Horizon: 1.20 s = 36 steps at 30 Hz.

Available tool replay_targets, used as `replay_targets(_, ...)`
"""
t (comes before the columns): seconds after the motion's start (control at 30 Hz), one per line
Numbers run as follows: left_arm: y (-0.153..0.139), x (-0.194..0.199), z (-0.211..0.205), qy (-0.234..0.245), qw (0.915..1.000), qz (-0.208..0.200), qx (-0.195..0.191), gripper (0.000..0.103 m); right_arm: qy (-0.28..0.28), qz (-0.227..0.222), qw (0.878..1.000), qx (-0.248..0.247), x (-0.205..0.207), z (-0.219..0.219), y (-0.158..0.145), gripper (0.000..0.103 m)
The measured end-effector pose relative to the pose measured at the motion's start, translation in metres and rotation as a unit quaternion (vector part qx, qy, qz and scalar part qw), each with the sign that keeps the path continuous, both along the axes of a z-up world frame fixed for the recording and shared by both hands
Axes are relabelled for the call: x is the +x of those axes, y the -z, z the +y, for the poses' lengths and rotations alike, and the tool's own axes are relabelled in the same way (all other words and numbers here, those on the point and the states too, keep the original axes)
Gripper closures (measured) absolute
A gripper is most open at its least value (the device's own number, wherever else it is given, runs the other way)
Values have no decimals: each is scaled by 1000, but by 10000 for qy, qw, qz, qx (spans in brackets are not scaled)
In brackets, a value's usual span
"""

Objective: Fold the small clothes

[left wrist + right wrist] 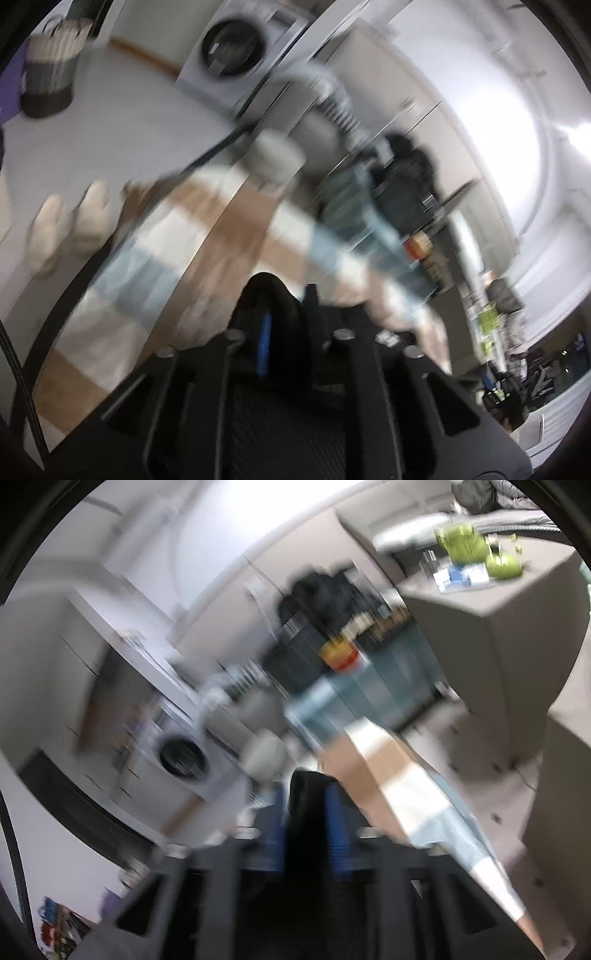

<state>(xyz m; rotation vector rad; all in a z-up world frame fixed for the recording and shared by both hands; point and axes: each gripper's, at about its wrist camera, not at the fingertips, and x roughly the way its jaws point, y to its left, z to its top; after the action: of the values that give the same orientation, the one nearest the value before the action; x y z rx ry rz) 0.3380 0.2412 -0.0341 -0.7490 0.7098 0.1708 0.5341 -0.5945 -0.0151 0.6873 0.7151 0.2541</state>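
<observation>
Both views are heavily smeared by motion. In the left wrist view my left gripper (288, 317) sits at the bottom centre. A black garment (264, 290) bunches over its left finger and blue pad, and the jaws stand a little apart. In the right wrist view my right gripper (304, 827) shows two blue pads (273, 830) set apart. The black garment (306, 797) lies in the gap between them, and I cannot tell whether the pads touch it. Below both grippers lies a brown, white and pale blue striped cloth (221, 229) (399, 775).
A washing machine (232, 48) (181, 757) stands behind. A dark basket (51, 74) and two cream, shoe-like things (70, 225) are at the left. A white round object (277, 155) sits beyond the stripes. A grey counter (480, 598) with green items stands at the right.
</observation>
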Motion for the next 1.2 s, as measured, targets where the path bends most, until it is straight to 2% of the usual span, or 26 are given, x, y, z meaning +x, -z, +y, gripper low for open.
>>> replay_targets(0.07,6,-8,-2,-106,9998,80,166,75,-46,92,9997,-209,-2,-4,6,64)
replay_targets(0.13,10,-22,-4,-83,9995,118,274,59,-135,59,9990,-411,-15,-9,7,59)
replay_targets(0.2,11,-40,-6,-85,9995,57,292,52,-280,136,9979,-561,-30,-15,10,59)
replay_targets(0.33,10,-87,-15,-99,9992,73,381,49,-588,343,9945,-792,-72,-28,19,59)
replay_targets(0.43,4,-134,-32,16,9992,101,397,48,-900,477,9901,-963,-115,-33,24,59)
replay_targets(0.57,11,-188,-46,69,9993,214,294,48,-1190,558,9857,-1054,-177,-37,30,56)
replay_targets(0.67,24,-231,-52,-30,9995,316,-42,48,-1187,694,9872,-807,-210,-47,36,44)
replay_targets(0.83,51,-270,-63,71,9968,476,-641,47,-992,996,9900,-105,-251,-67,56,44)
replay_targets(0.97,71,-278,-72,233,9924,432,-1128,48,-1072,1260,9837,705,-258,-68,77,44)
replay_targets(1.2,71,-254,-77,144,9947,370,-945,47,-901,1311,9854,601,-237,-50,85,44)
